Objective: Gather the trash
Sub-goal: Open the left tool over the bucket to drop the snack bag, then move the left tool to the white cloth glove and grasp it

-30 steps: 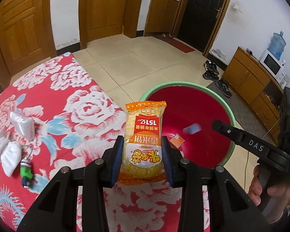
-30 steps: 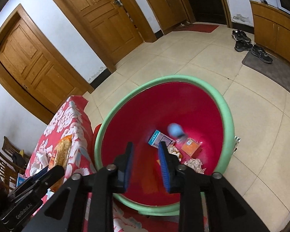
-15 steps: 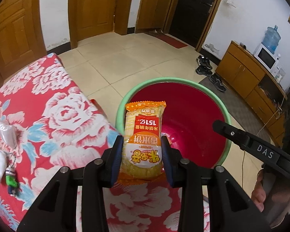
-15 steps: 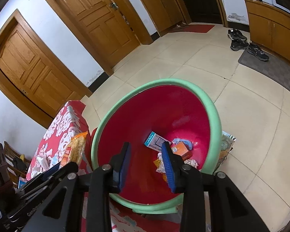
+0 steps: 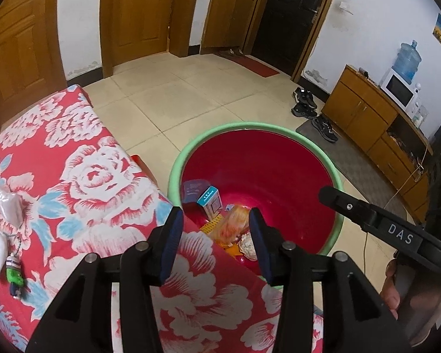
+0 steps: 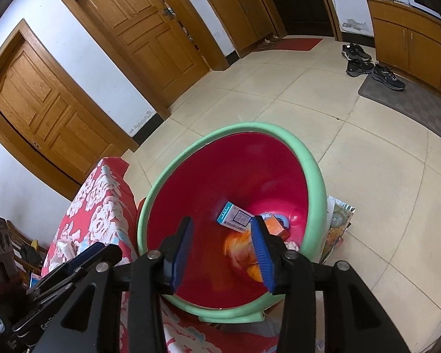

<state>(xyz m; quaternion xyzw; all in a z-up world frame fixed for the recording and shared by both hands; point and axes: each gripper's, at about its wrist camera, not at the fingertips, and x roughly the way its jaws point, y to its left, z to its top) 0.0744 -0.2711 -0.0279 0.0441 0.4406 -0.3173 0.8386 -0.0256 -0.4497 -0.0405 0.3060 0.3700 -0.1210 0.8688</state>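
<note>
One snack packet (image 5: 233, 225) is no longer in the left claw (image 5: 216, 242): half a second ago its blue pads (image 5: 172, 239) pressed on the orange-and-yellow wrapper, and now the jaws have just been opening and stand apart with nothing between them. The packet shows as an orange blur below the claw, inside the red basin (image 5: 267, 170) with the green rim, falling onto or just landing on the pile at the bottom. In the right wrist view the same blur (image 6: 239, 248) sits low in the basin (image 6: 308, 164), partly behind the right claw's pad.

Beside it in the basin lie a small blue-and-white box (image 6: 235, 216), an orange carton (image 6: 275, 226) and some crumpled paper (image 5: 248, 245).

Over the same moment the right claw (image 6: 222, 254) has also been opening; its jaws are parted and empty, pointing down over the basin.

For the task, this piece of trash counts as delivered. What remains, as far as I can judge, is on the floral-clothed table (image 5: 82, 182): two small white sachets (image 5: 6, 203) and a green keychain toy (image 5: 14, 273) near its left edge, well apart from the basin. A foil bag (image 6: 336, 226) also lies on the floor just outside the rim and may need collecting.
</note>
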